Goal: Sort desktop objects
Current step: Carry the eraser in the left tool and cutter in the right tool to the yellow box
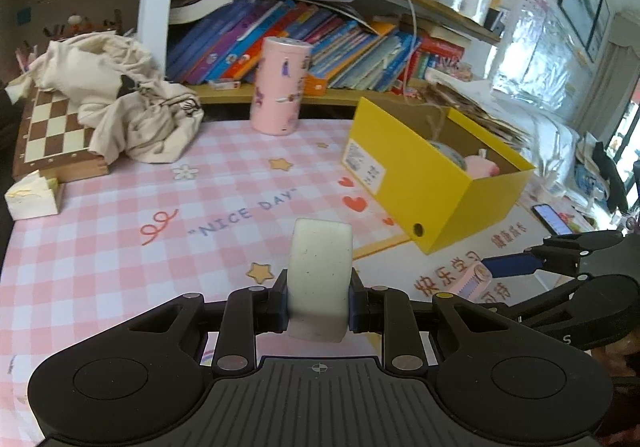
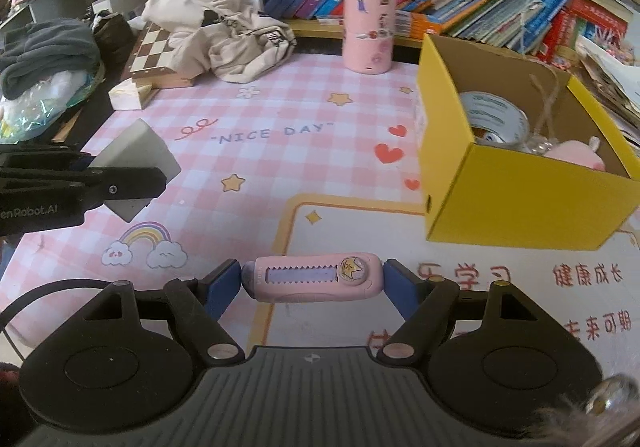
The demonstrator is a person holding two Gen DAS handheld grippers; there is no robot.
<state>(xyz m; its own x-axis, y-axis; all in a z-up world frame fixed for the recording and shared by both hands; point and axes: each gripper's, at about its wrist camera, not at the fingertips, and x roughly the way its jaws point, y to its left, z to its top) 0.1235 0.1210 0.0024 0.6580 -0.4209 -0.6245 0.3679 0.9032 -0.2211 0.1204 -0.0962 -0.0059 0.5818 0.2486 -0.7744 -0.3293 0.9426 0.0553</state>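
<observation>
Clearly clamped: left tongs (image 1: pixel 319 305) narrow on a white eraser (image 1: pixel 320 279), standing up between the blue pads, lifted over the pink checked mat (image 1: pixel 120 247) on the surface. Lower edge of the eraser cut off behind the tongs' body. Right tongs (image 2: pixel 313 283) closed on a pink utility knife (image 2: pixel 314 277), held crosswise, end to end, over the white panel of the mat; blade not visible, only the toothed slider window and a star sticker. Far right, a yellow box (image 1: pixel 436 183), open on top, holding a roll of tape (image 2: pixel 494 119) and something pink (image 2: pixel 576 159), both half hidden by the box wall, the pink thing hard to identify. Far centre, a pink cylinder (image 1: pixel 280 85) upright in front of a shelf of books (image 1: pixel 320 43). Far left, a chessboard (image 1: pixel 56 135) mostly covered by a crumpled cream cloth (image 1: pixel 120 95). Near it, a small paper-wrapped block (image 1: pixel 34 193), unclear what. Dark phone (image 1: pixel 554 219) at the right edge, partly cut off.
</observation>
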